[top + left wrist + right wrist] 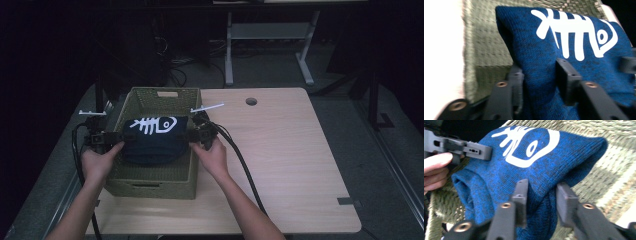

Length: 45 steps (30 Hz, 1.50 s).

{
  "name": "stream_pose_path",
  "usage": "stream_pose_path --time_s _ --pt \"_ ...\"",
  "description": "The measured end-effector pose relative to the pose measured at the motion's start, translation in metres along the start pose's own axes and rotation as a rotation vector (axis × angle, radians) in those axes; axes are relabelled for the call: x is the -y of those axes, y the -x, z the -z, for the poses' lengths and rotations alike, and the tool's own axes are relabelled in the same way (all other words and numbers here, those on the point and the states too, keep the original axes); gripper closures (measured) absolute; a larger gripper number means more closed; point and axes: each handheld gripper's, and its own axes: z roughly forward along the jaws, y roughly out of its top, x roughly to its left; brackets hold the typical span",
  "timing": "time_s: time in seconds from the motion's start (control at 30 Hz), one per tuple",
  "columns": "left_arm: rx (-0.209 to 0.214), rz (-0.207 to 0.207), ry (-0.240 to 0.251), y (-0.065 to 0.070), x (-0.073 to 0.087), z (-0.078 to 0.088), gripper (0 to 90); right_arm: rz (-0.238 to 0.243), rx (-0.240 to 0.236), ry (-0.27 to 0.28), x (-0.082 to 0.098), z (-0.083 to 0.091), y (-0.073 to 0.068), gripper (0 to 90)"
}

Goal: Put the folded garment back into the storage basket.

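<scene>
A dark blue knitted garment (152, 140) with a white fishbone print lies folded in an olive woven basket (165, 93). My left gripper (120, 143) is at its left end and my right gripper (190, 135) at its right end, each in a hand. In the left gripper view the jaws (540, 72) stand apart astride a fold of the blue cloth (539, 57). In the right gripper view the jaws (541, 192) straddle the other end of the cloth (499, 182) loosely. Farther off there, the left gripper (466, 148) touches the cloth's far edge.
The basket stands on the left part of a light wooden table (280, 150), close to its front edge. A round cable hole (251, 101) sits near the table's back edge. Black cables (240, 160) trail from the right gripper across the table. Desk legs (229, 50) stand on the floor behind.
</scene>
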Motion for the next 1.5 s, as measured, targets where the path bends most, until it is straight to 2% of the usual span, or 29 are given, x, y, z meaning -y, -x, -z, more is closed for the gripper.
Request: stream_pose_path --time_s 0.03,0.07,0.1,0.13,0.23,0.37,0.4,0.6,0.83,1.03,1.13,1.33,1.5 --pt "-0.014 -0.009 -0.002 0.001 -0.001 0.0 50.3 0.009 0.014 0.016 -0.001 0.002 -0.001 51.9" --pt "-0.014 -0.009 -0.002 0.001 -0.001 0.0 47.3 0.009 0.014 0.016 -0.001 0.002 -0.001 51.9" --pt "-0.056 -0.032 -0.01 0.004 -0.003 0.0 44.3 0.044 0.063 0.052 -0.002 0.007 -0.006 50.2" --pt "-0.068 -0.04 -0.003 0.005 -0.004 0.001 43.3 0.053 0.075 0.064 -0.003 0.01 -0.007 50.7" --pt "-0.082 -0.056 0.017 0.008 -0.006 0.002 43.3 0.052 0.051 0.081 -0.006 0.015 -0.009 51.3" --pt "-0.066 -0.061 0.022 0.01 -0.007 0.004 43.9 0.045 0.022 0.084 -0.01 0.016 -0.009 51.1" --pt "-0.044 -0.056 0.034 0.01 -0.007 0.006 43.9 0.042 0.015 0.082 -0.01 0.017 -0.008 51.1" --pt "-0.012 -0.05 0.067 0.016 -0.008 0.01 44.4 0.042 -0.012 0.081 -0.011 0.019 -0.003 49.0" --pt "0.041 -0.062 0.115 0.032 -0.008 0.012 43.0 0.039 -0.051 0.101 -0.012 0.032 0.002 45.1" --pt "0.098 -0.093 0.143 0.048 -0.008 0.012 40.0 0.035 -0.075 0.121 -0.01 0.045 0.004 41.3" --pt "0.134 -0.085 0.158 0.053 -0.008 0.01 38.0 0.028 -0.085 0.136 -0.01 0.052 0.008 39.7" --pt "0.18 -0.076 0.173 0.061 -0.007 0.008 34.1 0.031 -0.083 0.148 -0.011 0.063 0.013 36.6" --pt "0.206 -0.093 0.188 0.07 -0.008 0.007 31.6 0.043 -0.061 0.14 -0.009 0.073 0.019 33.6"
